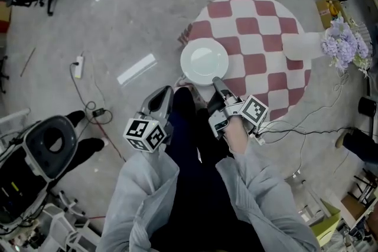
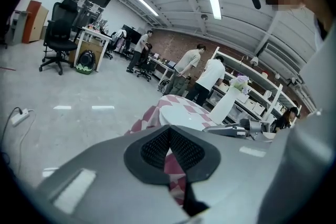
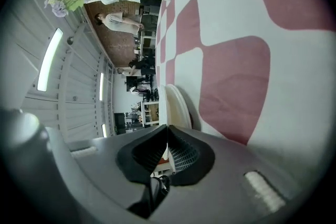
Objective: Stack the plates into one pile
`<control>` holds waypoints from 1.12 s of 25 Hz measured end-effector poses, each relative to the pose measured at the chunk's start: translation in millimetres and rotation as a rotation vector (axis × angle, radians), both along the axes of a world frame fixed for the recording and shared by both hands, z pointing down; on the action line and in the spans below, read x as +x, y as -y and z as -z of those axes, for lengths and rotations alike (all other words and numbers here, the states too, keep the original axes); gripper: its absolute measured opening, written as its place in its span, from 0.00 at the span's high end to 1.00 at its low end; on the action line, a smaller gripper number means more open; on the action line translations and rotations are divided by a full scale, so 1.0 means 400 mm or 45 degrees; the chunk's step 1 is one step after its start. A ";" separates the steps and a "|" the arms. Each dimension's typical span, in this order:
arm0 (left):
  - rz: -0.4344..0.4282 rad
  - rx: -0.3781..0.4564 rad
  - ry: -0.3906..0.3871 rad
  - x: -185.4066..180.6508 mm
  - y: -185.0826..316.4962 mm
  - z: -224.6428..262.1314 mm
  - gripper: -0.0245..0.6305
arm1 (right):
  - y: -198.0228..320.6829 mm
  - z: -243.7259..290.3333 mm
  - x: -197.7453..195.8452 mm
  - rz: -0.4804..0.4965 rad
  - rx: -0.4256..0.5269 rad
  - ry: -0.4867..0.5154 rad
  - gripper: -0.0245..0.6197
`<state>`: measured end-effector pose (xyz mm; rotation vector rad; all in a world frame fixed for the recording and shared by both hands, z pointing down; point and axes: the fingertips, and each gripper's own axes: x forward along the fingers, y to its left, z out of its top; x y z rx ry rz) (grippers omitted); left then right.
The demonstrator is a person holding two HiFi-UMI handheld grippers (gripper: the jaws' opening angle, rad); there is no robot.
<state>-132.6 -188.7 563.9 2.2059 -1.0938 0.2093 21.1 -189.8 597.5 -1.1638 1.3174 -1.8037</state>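
Plates (image 1: 204, 61) look piled already, w/ two rims edge-on in right gripper view, on table (image 1: 266, 26) nr its 7 o'clock edge. R gripper (image 1: 217, 82): jaws together, empty, pile just beside tip at 11 o'clock. L gripper (image 1: 167, 92): jaws together, empty, pile at 1 o'clock, farther. Round, no long axis. We judge R nearer.

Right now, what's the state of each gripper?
Left gripper: shut, empty.
Right gripper: shut, holding nothing, tips by the plate.
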 end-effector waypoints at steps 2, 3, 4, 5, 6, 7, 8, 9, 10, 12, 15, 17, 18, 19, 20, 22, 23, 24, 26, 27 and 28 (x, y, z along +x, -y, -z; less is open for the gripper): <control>-0.002 -0.015 0.000 0.003 -0.003 -0.005 0.94 | -0.005 -0.018 0.001 -0.023 -0.053 -0.008 0.94; -0.004 -0.021 0.000 0.005 -0.004 -0.007 0.94 | -0.006 -0.024 0.001 -0.036 -0.075 -0.010 0.94; -0.006 -0.025 0.000 0.007 -0.004 -0.008 0.94 | -0.007 -0.028 0.002 -0.046 -0.093 -0.010 0.93; -0.009 -0.027 0.000 0.009 -0.004 -0.008 0.94 | -0.008 -0.029 0.001 -0.052 -0.108 -0.009 0.93; -0.013 -0.029 0.000 0.011 -0.004 -0.007 0.94 | -0.009 -0.030 0.000 -0.056 -0.121 -0.007 0.93; -0.018 -0.029 0.000 0.014 -0.004 -0.005 0.94 | -0.010 -0.031 0.001 -0.060 -0.133 -0.006 0.93; -0.023 -0.029 0.000 0.018 -0.003 -0.002 0.94 | -0.012 -0.032 0.002 -0.068 -0.147 -0.008 0.92; -0.027 -0.029 -0.001 0.020 -0.002 0.002 0.94 | -0.013 -0.032 0.005 -0.077 -0.160 -0.013 0.92; -0.030 -0.028 -0.001 0.022 0.000 0.006 0.94 | -0.013 -0.030 0.006 -0.084 -0.169 -0.020 0.91; -0.032 -0.024 -0.001 0.022 0.005 0.016 0.94 | -0.004 -0.019 0.005 -0.084 -0.165 -0.037 0.84; -0.028 -0.022 -0.004 0.017 0.017 0.028 0.94 | 0.022 0.006 -0.002 -0.070 -0.152 -0.035 0.67; -0.022 -0.018 -0.006 0.021 0.015 0.037 0.94 | 0.032 0.020 0.001 -0.074 -0.159 -0.024 0.54; -0.019 -0.014 -0.007 0.023 0.013 0.042 0.94 | 0.034 0.024 0.004 -0.078 -0.169 -0.022 0.49; -0.014 -0.008 -0.008 0.026 0.012 0.049 0.94 | 0.037 0.027 0.007 -0.083 -0.184 -0.023 0.45; -0.007 -0.001 -0.007 0.026 0.013 0.057 0.94 | 0.040 0.028 0.009 -0.088 -0.201 -0.027 0.41; 0.009 0.013 -0.007 0.023 0.014 0.071 0.94 | 0.051 0.031 0.009 -0.091 -0.234 -0.028 0.33; 0.015 0.017 -0.008 0.020 0.014 0.077 0.94 | 0.056 0.033 0.008 -0.090 -0.251 -0.025 0.29; 0.020 0.019 -0.009 0.019 0.013 0.080 0.94 | 0.059 0.034 0.007 -0.088 -0.270 -0.022 0.25; 0.025 0.020 -0.011 0.016 0.008 0.086 0.94 | 0.059 0.034 0.006 -0.083 -0.313 -0.024 0.20; 0.025 0.020 -0.009 0.014 0.005 0.089 0.94 | 0.056 0.033 0.005 -0.080 -0.335 -0.029 0.17; 0.023 0.020 -0.007 0.012 0.003 0.093 0.94 | 0.052 0.031 0.002 -0.075 -0.353 -0.035 0.15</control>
